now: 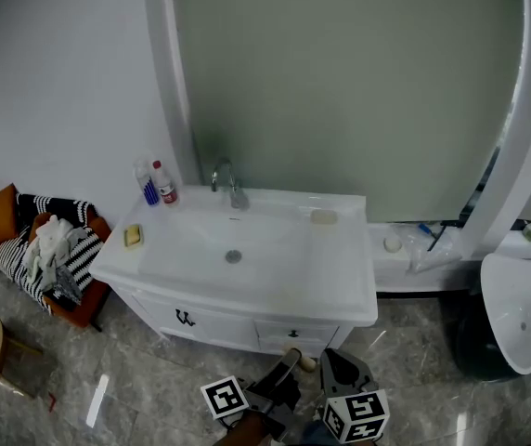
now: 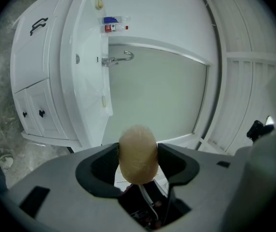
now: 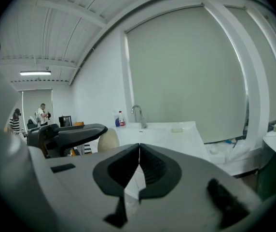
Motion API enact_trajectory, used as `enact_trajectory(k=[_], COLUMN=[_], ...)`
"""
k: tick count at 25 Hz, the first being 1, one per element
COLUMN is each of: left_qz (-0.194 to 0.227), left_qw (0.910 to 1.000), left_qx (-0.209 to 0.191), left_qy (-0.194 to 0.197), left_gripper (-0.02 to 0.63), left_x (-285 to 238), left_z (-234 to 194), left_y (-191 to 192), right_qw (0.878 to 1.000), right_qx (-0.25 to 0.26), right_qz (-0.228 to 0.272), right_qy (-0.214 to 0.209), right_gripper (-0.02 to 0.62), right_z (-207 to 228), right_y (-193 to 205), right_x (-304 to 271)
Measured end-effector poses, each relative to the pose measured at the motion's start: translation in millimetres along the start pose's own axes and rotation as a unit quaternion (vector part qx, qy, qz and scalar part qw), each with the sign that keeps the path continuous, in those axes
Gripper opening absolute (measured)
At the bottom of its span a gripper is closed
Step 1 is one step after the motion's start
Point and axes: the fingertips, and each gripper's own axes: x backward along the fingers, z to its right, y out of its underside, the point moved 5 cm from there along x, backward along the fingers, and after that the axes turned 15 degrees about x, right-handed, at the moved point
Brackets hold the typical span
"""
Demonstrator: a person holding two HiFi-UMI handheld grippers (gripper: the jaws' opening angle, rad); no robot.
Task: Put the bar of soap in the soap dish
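A beige oval bar of soap (image 2: 138, 153) is clamped between the jaws of my left gripper (image 2: 138, 164). In the head view that gripper (image 1: 292, 359) hangs low in front of the white vanity (image 1: 340, 295), over the floor, with the soap (image 1: 306, 362) at its tip. My right gripper (image 3: 139, 170) is shut with nothing in it and sits beside the left one (image 1: 336, 361). From it I see the soap (image 3: 108, 140) to the left. A small pale soap dish (image 1: 324, 216) lies on the basin's back right rim (image 3: 177, 129).
A faucet (image 1: 228, 182) stands at the basin's back, with two bottles (image 1: 157, 184) at the back left and a yellow square item (image 1: 133, 235) on the left rim. A chair with striped cloth (image 1: 52, 254) is at left, and a white fixture (image 1: 524, 309) at right.
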Motion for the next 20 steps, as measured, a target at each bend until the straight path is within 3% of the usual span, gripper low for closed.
enact_trajectory(k=[20], left_qz=[0.043], left_qw=[0.9987], left_qx=[-0.018], left_qy=[-0.018], left_gripper=[0.258], left_x=[-126], left_z=[-21], left_y=[-29], right_qw=[0.999], right_qx=[0.001], right_qz=[0.005], right_qy=[-0.045], right_gripper=[0.012], right_z=[120], right_y=[-4], right_x=[-81])
